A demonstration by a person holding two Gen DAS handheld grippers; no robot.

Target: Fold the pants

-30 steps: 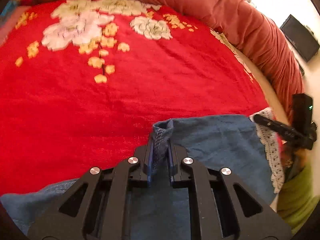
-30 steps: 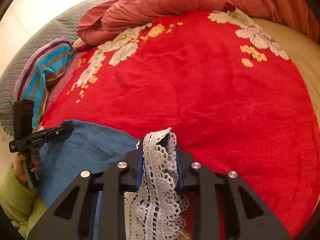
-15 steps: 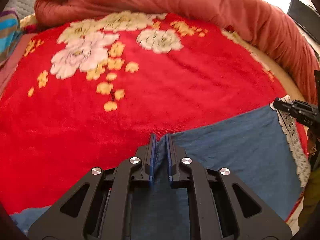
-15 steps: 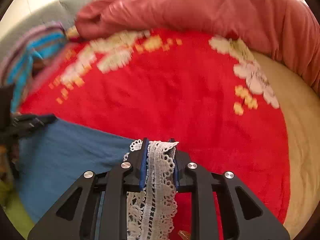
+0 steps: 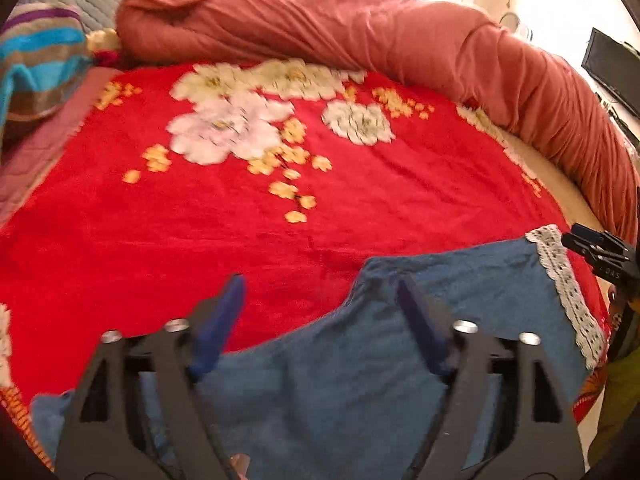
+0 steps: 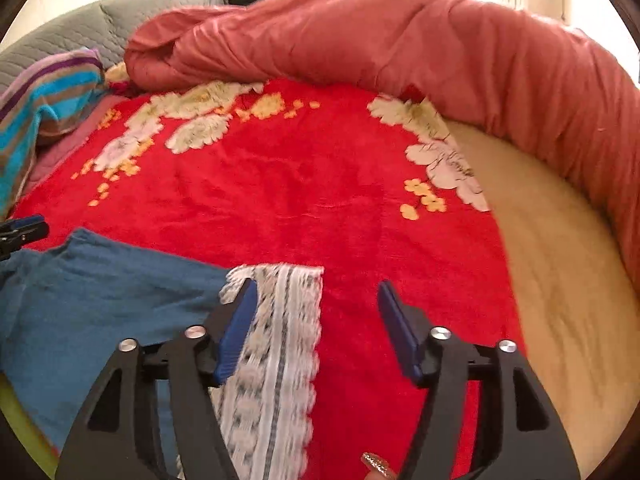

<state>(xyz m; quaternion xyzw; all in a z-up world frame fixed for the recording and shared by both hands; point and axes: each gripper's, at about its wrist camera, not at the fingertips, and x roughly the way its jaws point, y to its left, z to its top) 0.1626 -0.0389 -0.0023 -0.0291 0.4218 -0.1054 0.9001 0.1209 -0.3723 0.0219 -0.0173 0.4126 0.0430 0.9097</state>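
Note:
The blue pants (image 5: 460,308) lie flat on the red flowered blanket (image 5: 240,240), their white lace hem (image 5: 560,272) at the right end. My left gripper (image 5: 320,284) hovers over the pants' far left corner. Its jaws are opening wide, and the cloth under them is not pinched. In the right wrist view the lace hem (image 6: 280,340) lies on the blanket beside the blue cloth (image 6: 100,300). My right gripper (image 6: 316,286) is above it with jaws opening, the lace close to the left finger but loose. Each gripper shows at the edge of the other's view, the right one (image 5: 600,248) and the left one (image 6: 24,232).
A rolled salmon duvet (image 6: 400,48) curves along the far and right sides of the bed. A striped cloth (image 5: 36,64) and grey quilted padding (image 6: 80,28) are at the far left. Bare beige sheet (image 6: 560,280) lies to the right. A green sleeve (image 5: 616,392) is near the pants' right end.
Both grippers were shut on the pants, the left on the blue corner and the right on the lace hem. Both have opened and let go, and the cloth now lies flat.

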